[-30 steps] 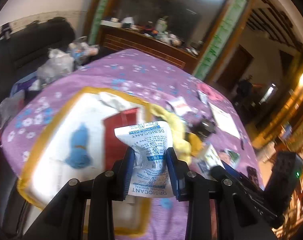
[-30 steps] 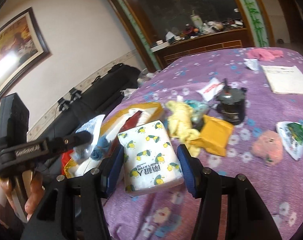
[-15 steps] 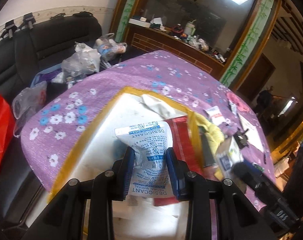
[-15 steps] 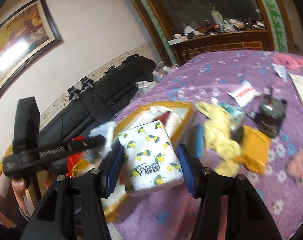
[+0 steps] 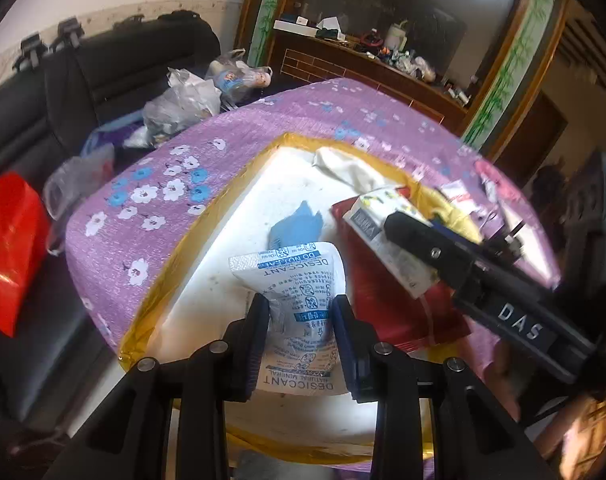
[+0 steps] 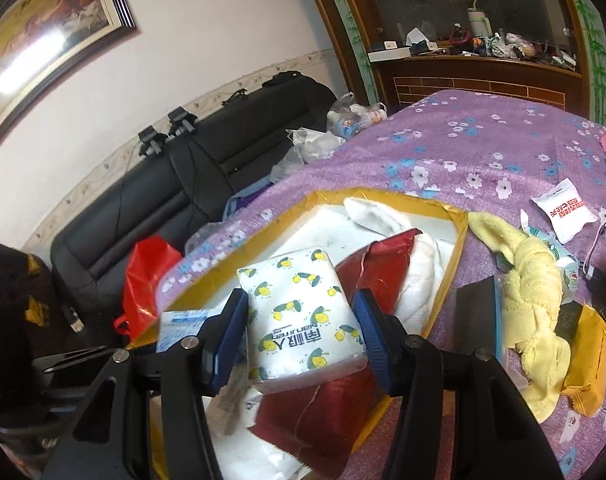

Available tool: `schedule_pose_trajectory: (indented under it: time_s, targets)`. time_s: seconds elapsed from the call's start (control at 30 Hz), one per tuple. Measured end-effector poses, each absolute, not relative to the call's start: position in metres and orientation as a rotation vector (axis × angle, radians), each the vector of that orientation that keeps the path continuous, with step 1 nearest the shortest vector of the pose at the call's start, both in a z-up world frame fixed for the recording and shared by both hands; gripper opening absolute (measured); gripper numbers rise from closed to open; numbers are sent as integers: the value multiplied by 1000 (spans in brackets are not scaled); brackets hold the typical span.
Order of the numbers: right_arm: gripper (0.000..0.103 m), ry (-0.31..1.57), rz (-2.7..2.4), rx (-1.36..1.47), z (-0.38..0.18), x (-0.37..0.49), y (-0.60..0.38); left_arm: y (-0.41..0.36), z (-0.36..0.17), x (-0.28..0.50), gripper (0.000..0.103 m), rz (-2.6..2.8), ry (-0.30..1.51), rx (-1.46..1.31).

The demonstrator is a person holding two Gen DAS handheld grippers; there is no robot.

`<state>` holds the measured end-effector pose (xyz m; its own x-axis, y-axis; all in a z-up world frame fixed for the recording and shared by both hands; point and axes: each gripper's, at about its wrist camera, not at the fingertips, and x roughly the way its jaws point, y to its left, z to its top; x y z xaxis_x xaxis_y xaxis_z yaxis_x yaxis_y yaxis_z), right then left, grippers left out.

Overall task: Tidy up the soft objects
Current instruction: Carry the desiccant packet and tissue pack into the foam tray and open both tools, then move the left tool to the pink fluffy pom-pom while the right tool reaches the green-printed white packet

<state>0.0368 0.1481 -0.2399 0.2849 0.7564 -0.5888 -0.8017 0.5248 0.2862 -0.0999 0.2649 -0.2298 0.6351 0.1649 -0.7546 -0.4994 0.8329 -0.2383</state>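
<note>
Desiccant bag [image 5: 299, 296] hides tray [image 5: 207, 216] floor; blue cloth [image 5: 299, 224] half-hidden.

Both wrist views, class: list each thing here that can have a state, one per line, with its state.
left gripper: shut on the desiccant packet.
right gripper: shut on the tissue pack, held over the box.
yellow-rimmed box: open, holding a red pouch, white cloth and blue item.
yellow towel: crumpled on the tablecloth, outside the box.

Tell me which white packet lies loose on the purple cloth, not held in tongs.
The white packet with red print, right of the yellow towel; desiccant and tissues are gripped.
</note>
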Motion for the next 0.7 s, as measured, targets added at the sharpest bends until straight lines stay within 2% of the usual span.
schedule_pose_trajectory:
  time_s: [0.2, 0.27, 0.3, 0.33, 0.7]
  targets:
    - [57, 738, 1066, -42, -244, 39, 144, 262, -238, -95, 37, 408, 821, -447]
    - [58, 745, 1078, -19, -244, 41, 141, 260, -238, -95, 54, 407, 822, -444]
    - [60, 747, 1080, -6, -244, 42, 139, 260, -237, -97, 66, 401, 813, -450]
    - [62, 748, 1080, 3, -243, 43, 137, 260, -235, -98, 72, 401, 800, -454]
    - [83, 733, 1099, 190, -224, 50, 67, 239, -212, -103, 82, 380, 705, -455]
